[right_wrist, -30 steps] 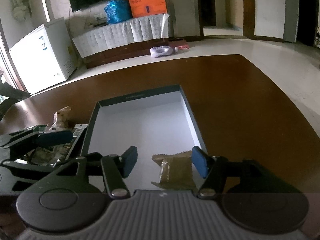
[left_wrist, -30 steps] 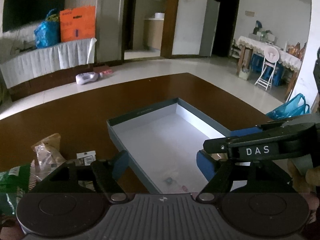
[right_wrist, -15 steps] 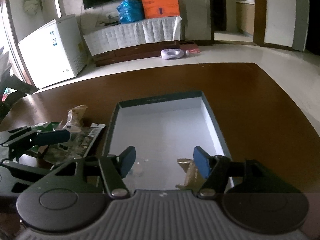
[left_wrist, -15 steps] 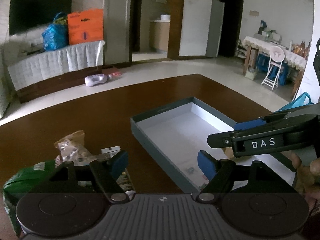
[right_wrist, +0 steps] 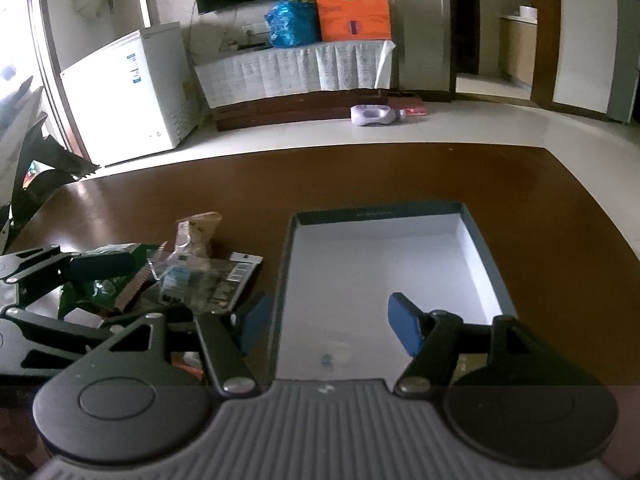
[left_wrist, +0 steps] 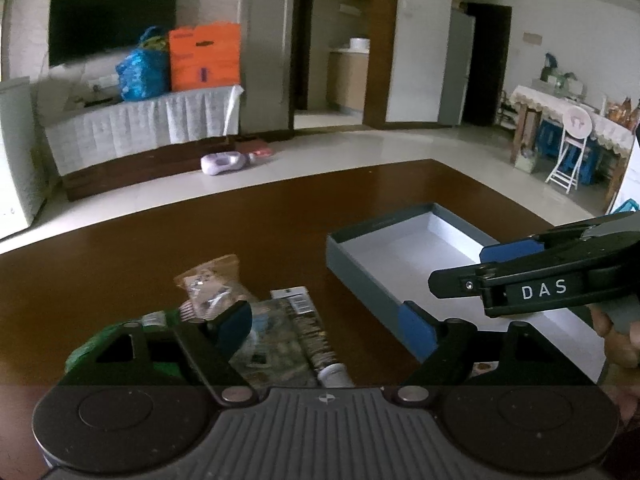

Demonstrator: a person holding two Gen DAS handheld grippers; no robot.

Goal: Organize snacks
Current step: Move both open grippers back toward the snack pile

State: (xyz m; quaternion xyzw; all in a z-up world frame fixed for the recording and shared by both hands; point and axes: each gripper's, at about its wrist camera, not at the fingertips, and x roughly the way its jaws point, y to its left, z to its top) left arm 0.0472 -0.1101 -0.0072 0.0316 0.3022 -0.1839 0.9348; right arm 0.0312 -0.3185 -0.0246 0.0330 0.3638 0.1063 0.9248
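Nearest the left camera, left hand-held gripper (left_wrist: 326, 320) spread and empty, just widened, above heaped crinkly snack packets (left_wrist: 276, 328) on brown table (left_wrist: 200, 232), likely lining up a pick. Beside it, right hand-held gripper (right_wrist: 326, 320) equally spread above shallow grey white-lined box (right_wrist: 486, 248), seemingly the packets' destination.

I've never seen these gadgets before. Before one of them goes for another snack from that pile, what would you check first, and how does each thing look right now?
1. Left hand-held gripper open and empty: ok. Its jaws have just been opening, with nothing between them.
2. Right hand-held gripper open and empty: ok. It too has just been opening.
3. Snack pile within view of the left gripper: ok, it lies just ahead of it on the table.
4. Box has free room: ok, most of its white floor is bare.
5. The two grippers clear of each other: ok, apart, though close.
6. Which packet lies loose on top: cannot tell, they overlap.
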